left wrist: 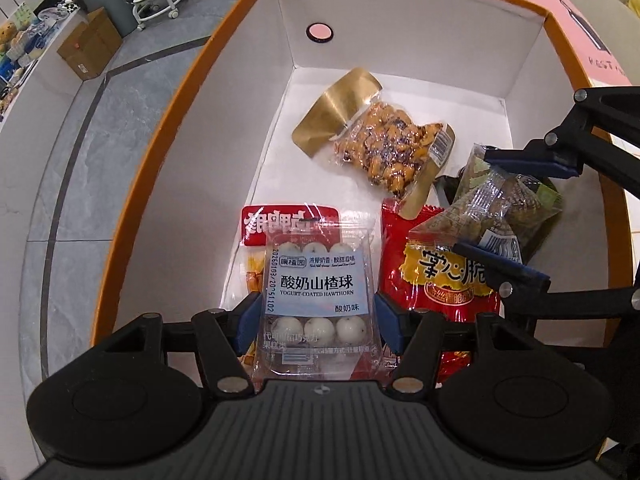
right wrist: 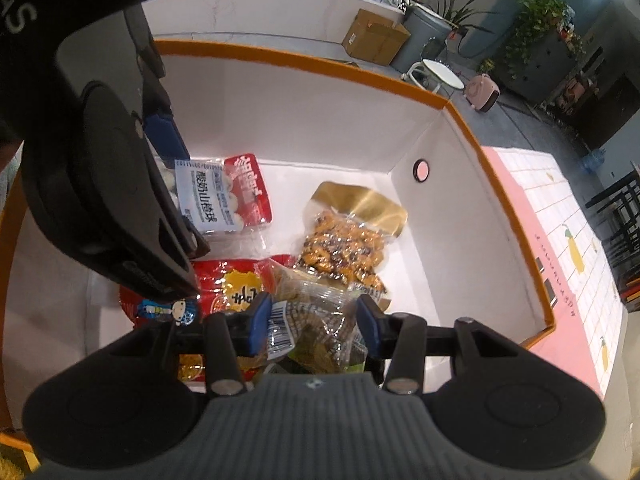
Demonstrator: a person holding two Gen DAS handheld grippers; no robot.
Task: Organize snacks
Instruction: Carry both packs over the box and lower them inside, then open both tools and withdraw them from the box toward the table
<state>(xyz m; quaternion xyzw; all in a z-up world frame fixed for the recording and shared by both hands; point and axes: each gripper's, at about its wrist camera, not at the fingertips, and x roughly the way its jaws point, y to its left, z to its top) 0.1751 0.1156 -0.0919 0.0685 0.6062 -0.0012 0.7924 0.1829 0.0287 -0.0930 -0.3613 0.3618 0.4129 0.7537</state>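
My left gripper is shut on a clear pack of yogurt-coated hawthorn balls and holds it inside the white box with the orange rim. The pack also shows in the right wrist view. My right gripper is shut on a clear packet of brownish snacks, low in the same box; in the left wrist view it sits at the right with the packet. A gold-edged nut bag, a red crisp bag and a red-topped packet lie on the box floor.
The box's white walls close in on all sides, with a pink round hole in the far wall. A pink lid lies beside the box. Beyond are a grey tiled floor, a cardboard carton, a bin and a stool.
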